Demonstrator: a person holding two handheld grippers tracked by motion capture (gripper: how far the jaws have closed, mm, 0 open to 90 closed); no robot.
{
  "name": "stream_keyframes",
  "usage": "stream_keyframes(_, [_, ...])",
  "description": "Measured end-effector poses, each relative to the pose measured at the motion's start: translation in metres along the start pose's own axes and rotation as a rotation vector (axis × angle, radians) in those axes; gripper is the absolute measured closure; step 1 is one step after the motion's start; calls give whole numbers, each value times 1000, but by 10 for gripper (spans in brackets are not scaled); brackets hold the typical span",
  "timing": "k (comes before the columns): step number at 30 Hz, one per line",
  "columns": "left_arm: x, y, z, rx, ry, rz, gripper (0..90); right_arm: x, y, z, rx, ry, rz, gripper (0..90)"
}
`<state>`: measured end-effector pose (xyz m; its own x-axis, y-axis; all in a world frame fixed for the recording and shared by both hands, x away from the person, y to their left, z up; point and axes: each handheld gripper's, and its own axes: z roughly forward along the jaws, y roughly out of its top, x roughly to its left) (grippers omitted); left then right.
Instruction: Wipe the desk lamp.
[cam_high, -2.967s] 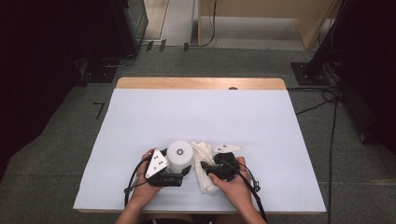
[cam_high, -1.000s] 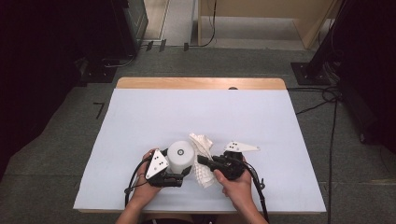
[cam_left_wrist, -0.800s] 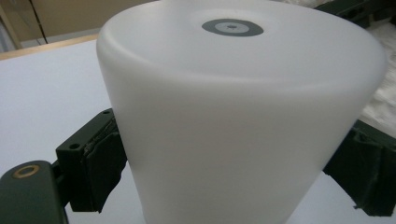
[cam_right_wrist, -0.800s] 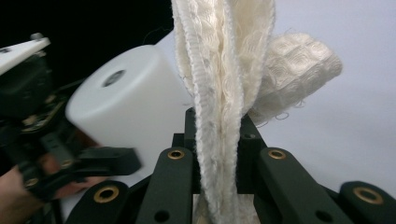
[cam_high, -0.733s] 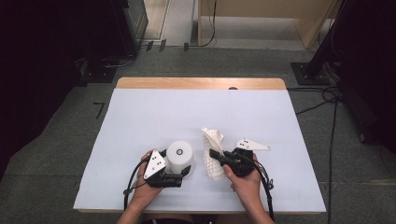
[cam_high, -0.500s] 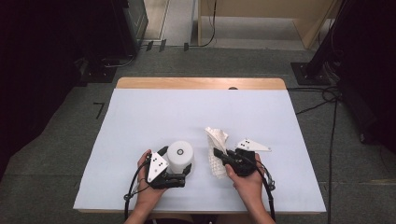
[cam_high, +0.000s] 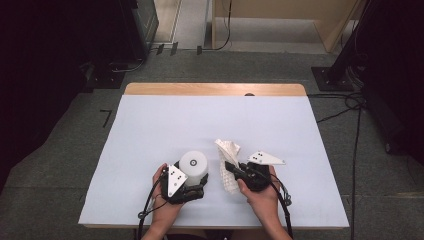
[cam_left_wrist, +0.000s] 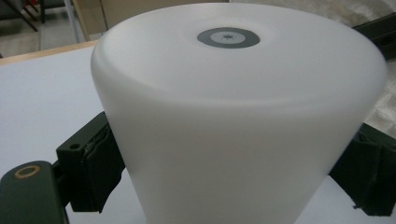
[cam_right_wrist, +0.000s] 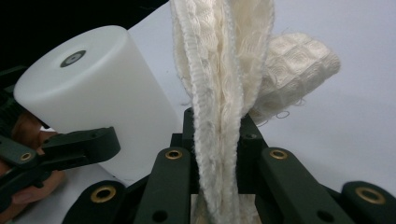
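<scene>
Smooth, matt white plastic on the cup (cam_left_wrist: 238, 116) — the cloth (cam_right_wrist: 224, 93) is cream, rough, waffle-woven, fraying; the desk (cam_high: 165, 125) top matt pale sheet, bare wood edge — fingers (cam_right_wrist: 170, 186) matt black plastic.

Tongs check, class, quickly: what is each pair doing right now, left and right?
Left tongs: closed on the white cylinder, which stands upright on the table.
Right tongs: closed on the cream cloth.
</scene>
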<state>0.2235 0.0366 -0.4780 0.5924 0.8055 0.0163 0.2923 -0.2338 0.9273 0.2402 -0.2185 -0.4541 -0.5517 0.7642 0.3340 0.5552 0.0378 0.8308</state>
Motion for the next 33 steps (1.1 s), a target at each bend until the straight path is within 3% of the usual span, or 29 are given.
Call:
stream_keyframes(3, [5,1,0,5,-37,6,89,3,0,1,6,13,-5,793])
stream_keyframes(12, [21,11,-7,-79,-245,21,90,9,-5,11,56,55,22,796])
stream_keyframes(15, [21,11,-6,-69,-252,26,90,14,-9,17,79,70,15,798])
stream_keyframes(19, [21,10,-5,-62,-260,31,90,19,-7,17,71,108,46,799])
stream_keyframes(23, [18,9,-3,-48,-261,42,90,21,1,8,30,139,65,800])
stream_keyframes(29, [14,9,-1,-39,-266,50,90,25,16,-12,-58,175,48,799])
stream_keyframes(33, [14,11,0,-19,-248,51,90,24,14,-11,-49,168,49,799])
